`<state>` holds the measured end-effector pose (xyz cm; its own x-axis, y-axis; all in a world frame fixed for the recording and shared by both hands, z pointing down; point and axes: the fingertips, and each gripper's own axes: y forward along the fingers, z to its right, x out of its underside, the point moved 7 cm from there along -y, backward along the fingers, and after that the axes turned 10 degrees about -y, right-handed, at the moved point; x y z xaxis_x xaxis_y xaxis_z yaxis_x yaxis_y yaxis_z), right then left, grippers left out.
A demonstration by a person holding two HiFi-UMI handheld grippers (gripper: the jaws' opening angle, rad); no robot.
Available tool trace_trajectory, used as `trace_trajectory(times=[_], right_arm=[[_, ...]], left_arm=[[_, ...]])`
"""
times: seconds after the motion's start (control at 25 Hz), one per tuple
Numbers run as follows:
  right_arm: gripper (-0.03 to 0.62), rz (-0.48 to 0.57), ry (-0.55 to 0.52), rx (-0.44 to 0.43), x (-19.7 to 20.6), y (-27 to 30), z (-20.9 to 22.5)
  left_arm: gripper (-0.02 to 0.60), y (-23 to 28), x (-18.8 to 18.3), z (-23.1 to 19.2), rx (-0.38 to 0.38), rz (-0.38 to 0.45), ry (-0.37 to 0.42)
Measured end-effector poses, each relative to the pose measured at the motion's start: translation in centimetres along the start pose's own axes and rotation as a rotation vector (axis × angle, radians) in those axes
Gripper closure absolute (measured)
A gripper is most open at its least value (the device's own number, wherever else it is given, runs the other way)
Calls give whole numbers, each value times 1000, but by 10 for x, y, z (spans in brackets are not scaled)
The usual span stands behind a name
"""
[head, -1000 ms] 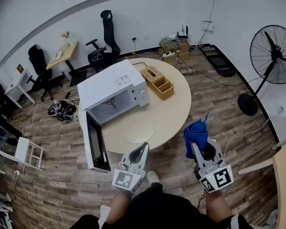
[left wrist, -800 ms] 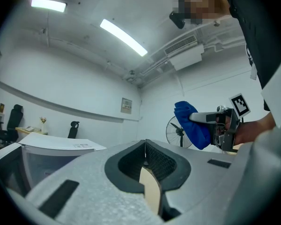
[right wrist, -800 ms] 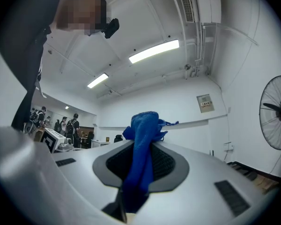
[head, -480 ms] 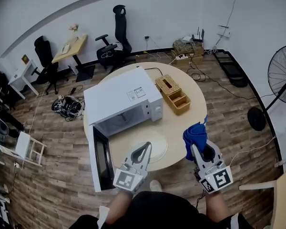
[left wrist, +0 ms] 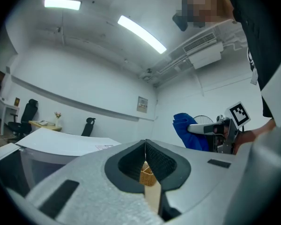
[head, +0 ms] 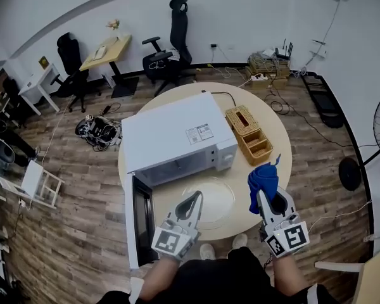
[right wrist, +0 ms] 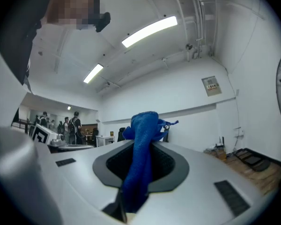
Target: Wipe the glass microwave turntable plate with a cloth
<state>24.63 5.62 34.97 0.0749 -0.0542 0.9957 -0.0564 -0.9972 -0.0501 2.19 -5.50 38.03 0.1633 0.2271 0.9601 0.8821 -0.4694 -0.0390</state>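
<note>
Head view shows the glass plate (head: 219, 194) on the table (head: 269, 141), just left of the right gripper (head: 263, 195), which squeezes the blue cloth (head: 263, 177). The left gripper (head: 194, 199), pinched shut with nothing in it, is nearest the plate.

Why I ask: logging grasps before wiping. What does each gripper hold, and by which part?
The right gripper pinches the blue cloth along a bunched fold, its end sticking out past the tips. The left gripper is shut, empty.
</note>
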Motion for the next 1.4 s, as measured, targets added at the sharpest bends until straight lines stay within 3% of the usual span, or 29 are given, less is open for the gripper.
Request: trace_trajectory(times=[0.16,0.44,0.68,1.4], right_arm=[[520,0,86,-68,14,34,16],[520,-62,95,-241,42,90,19],[522,-157,128,-347,80,125,8],[522,-404,100,-638,184,164,-65]], left_arm=[[575,6,5,-20,-81,-27,24],[575,16,16,-44,-226,-60,40],[575,25,27,-62,-286,-70,52],[575,-25,85,-85,-477,-143,-37]])
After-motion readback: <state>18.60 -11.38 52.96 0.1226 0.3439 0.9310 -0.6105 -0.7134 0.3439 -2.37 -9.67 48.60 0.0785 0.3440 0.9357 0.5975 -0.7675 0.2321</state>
